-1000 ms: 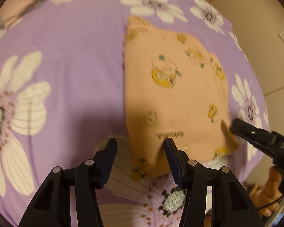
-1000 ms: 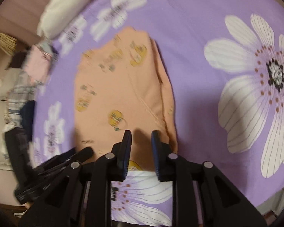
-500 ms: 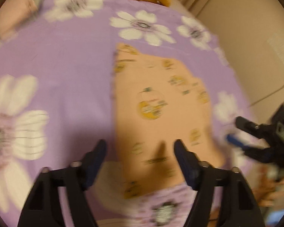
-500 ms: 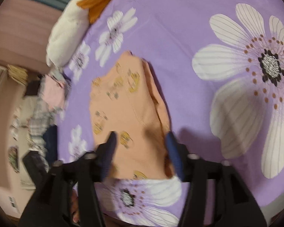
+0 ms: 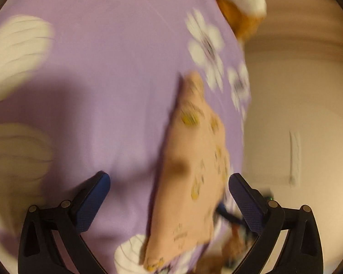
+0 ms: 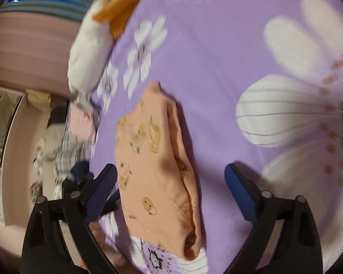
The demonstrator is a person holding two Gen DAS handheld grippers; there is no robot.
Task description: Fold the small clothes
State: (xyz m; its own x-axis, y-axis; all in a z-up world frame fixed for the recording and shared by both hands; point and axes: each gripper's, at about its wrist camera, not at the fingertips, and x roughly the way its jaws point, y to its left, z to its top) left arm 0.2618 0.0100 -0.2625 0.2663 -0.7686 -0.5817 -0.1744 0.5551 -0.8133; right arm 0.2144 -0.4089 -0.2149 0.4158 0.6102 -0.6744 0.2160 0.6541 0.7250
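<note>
A folded peach garment point(image 6: 157, 171) printed with small yellow motifs is seen lying flat on a purple bedsheet point(image 6: 217, 57) patterned with large white flowers; its layered folded edge is turned toward the right of the right wrist view, and a stitched seam is visible near its lower end; in the left wrist view the same garment point(image 5: 192, 171) is recorded as blurred, lying toward the right edge of the bed; the right gripper point(image 6: 171, 178) is held above the garment with its jaws spread wide, one finger to each side of the cloth, nothing being gripped; the left gripper point(image 5: 169, 182) is likewise observed with jaws wide apart and empty, the garment lying between its fingers in the view; whether either gripper touches the cloth cannot be told; a white pillow point(image 6: 89, 52) and an orange cloth point(image 6: 121, 9) are noted at the far end of the bed; a heap of mixed clothes point(image 6: 73, 141) is noted beside the bed at the left of the right wrist view; both views are affected by motion blur, the left more heavily.
</note>
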